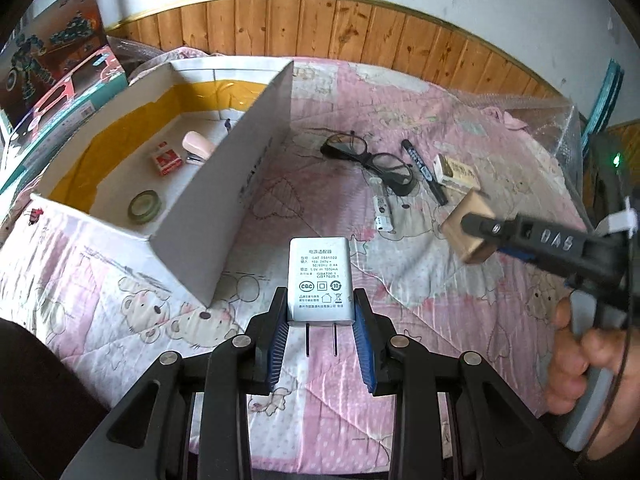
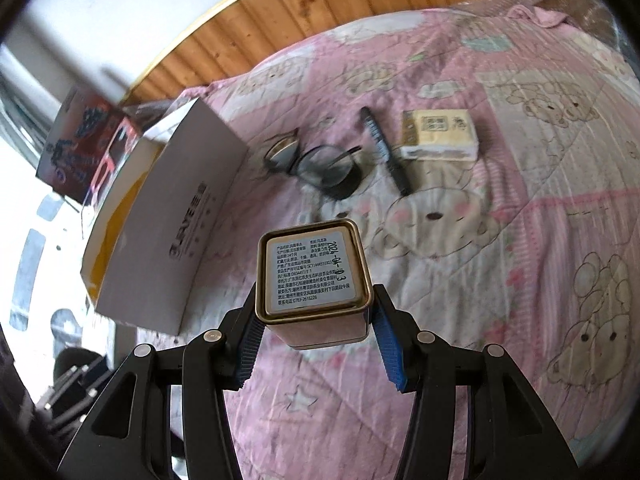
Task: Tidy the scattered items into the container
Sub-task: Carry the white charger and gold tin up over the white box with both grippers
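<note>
Right now your left gripper has its jaws closed on the lower end of a white power adapter, its two prongs pointing back toward the camera and its printed face up; you hold it above the pink quilted bed cover, just to the right of the near corner of the open cardboard box; your right gripper has its jaws pressed against both sides of a small gold square tin, label side facing the camera, held clear above the bed cover and to the right of the box; from the left wrist view you can see that same tin at the tip of the right gripper, with your right hand on the handle; inside the box lie a roll of green tape, a red pack of cards and a pink stapler, the stapler just beside the cards and the tape well apart, nearer the front wall; still out on the bed cover are a pair of black glasses, a black marker just right of them, a yellowish tissue pack next to the marker, and a small white stick-shaped item below the glasses, too small to identify; a colourful toy carton stands behind the box against the wall.
</note>
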### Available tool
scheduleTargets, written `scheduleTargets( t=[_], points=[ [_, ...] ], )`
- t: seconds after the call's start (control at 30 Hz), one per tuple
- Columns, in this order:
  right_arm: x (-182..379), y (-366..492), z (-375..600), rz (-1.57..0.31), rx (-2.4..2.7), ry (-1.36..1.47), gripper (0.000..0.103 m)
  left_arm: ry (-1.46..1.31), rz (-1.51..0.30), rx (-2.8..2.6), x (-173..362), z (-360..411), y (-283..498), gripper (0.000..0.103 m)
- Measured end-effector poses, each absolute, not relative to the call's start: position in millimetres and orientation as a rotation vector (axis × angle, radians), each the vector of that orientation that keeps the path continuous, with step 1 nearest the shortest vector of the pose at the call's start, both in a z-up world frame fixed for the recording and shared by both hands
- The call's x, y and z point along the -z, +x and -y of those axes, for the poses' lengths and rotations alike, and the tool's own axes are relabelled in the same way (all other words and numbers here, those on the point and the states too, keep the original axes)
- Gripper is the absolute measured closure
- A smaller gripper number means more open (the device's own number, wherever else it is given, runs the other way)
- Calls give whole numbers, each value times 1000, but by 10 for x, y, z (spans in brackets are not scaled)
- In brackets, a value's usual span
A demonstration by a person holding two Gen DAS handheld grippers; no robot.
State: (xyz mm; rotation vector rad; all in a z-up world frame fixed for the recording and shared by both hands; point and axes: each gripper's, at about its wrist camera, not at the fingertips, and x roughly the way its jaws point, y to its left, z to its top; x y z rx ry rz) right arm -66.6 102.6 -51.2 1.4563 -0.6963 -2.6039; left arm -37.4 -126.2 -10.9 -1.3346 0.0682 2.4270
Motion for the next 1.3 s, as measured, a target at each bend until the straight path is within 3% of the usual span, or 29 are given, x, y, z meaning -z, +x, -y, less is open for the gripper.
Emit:
scheduleTargets(
  t=[0.9,1.3],
  points=[
    [216,-221,246,393,2562,1382,49,-1305,254,-2396,-129,2163,-462,71],
    [-305,-497,812,293,2541,1274,49,-1236,396,-2440,-402,2690,-871,71]
  ],
)
